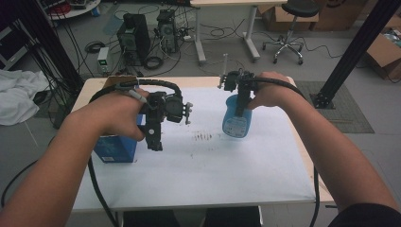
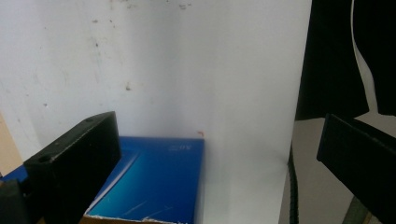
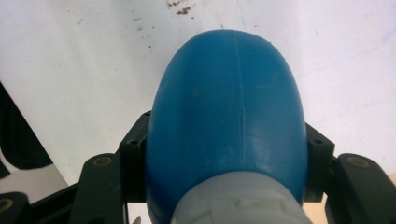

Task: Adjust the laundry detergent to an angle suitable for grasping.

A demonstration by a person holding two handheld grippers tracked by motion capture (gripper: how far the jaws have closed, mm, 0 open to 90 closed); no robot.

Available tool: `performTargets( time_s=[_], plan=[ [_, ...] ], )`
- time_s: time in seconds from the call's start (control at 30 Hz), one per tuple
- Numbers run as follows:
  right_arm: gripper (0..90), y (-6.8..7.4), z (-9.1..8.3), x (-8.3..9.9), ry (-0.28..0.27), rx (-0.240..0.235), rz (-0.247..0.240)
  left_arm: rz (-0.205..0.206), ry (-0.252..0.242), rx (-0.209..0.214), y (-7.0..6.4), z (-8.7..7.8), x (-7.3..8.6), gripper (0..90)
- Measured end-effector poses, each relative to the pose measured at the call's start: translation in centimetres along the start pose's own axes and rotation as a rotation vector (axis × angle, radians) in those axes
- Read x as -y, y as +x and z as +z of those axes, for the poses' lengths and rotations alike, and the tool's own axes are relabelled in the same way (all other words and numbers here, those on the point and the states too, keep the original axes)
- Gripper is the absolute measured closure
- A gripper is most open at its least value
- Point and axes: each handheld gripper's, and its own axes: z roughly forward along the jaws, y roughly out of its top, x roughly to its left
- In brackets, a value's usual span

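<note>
A blue plastic bottle (image 1: 236, 122) with a label stands upright at the middle right of the white sheet (image 1: 203, 165). My right gripper (image 1: 242, 109) is shut on its upper part from above. In the right gripper view the bottle (image 3: 224, 116) and its white collar sit pressed between both jaws of the right gripper (image 3: 226, 151). A dark blue box (image 1: 113, 150) lies at the sheet's left edge. My left gripper (image 1: 154, 141) hangs just right of it, pointing down. In the left gripper view the left gripper (image 2: 217, 161) is open wide above the box's (image 2: 154, 182) torn edge, holding nothing.
The white sheet covers a wooden table (image 1: 94, 87). Small dark marks (image 1: 202, 137) dot the sheet's middle. Beyond the far edge, computer towers (image 1: 134, 38), cables and a stool (image 1: 291, 28) stand on the floor. A black frame post (image 1: 354, 52) rises at the right.
</note>
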Motion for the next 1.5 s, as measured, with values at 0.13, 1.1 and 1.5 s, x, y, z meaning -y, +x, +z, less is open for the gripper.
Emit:
performTargets(
  time_s=[0.13, 1.1, 1.5],
  plan=[
    [38.1, 0.0, 0.0, 0.1, -0.012, -0.032, 0.085, 0.003, 0.001, -0.001, 0.0, 0.0, -0.1, 0.1],
    [38.1, 1.5, 3.3, -2.2, 0.026, -0.012, 0.229, 0.0, 0.006, -0.01, -0.5, 0.2, 0.1, 0.1],
    [37.9, 1.1, 3.7, -2.1, 0.01, -0.022, 0.24, 0.003, 0.003, -0.01, -0.3, 0.5, 0.3, 0.1]
  ],
)
